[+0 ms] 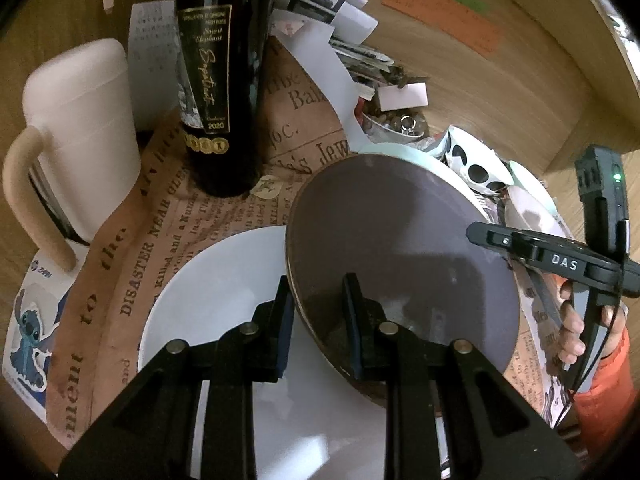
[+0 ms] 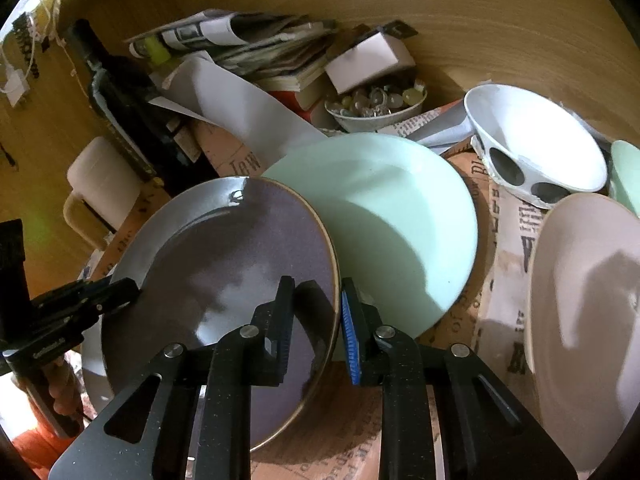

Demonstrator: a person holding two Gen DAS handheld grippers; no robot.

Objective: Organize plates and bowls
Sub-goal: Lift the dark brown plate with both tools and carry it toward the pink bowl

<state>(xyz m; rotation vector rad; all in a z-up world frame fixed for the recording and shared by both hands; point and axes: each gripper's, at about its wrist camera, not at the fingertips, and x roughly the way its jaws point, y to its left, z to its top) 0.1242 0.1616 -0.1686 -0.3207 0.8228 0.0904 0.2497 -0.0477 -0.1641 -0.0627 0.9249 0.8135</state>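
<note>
Through the left wrist camera I see my left gripper (image 1: 316,316) clenched on the near rim of the round grey-purple glazed plate with a brown edge (image 1: 400,248): one pad sits under the rim, the other on the plate's face. That plate is tilted and overlaps a white round ceramic plate (image 1: 216,280) lying on newsprint-patterned brown paper (image 1: 132,280). A dark glass wine bottle (image 1: 222,80) stands upright behind, with a cream plastic jug with a handle (image 1: 76,144) beside it. At the right, a hand (image 1: 576,324) in an orange sleeve holds the other black tool at the plate's far rim. Through the right wrist camera, my right gripper (image 2: 316,320) grasps the same grey-purple plate (image 2: 224,280) at its right edge, the rim passing between the two pads. Just beyond, partly under that plate, lies a pale mint-green round plate (image 2: 400,216). A white bowl with black oval spots (image 2: 536,144) sits further right, near a pinkish-white plate (image 2: 588,312). A small bowl of glass beads (image 2: 376,108) rests behind, against stacked papers.
</note>
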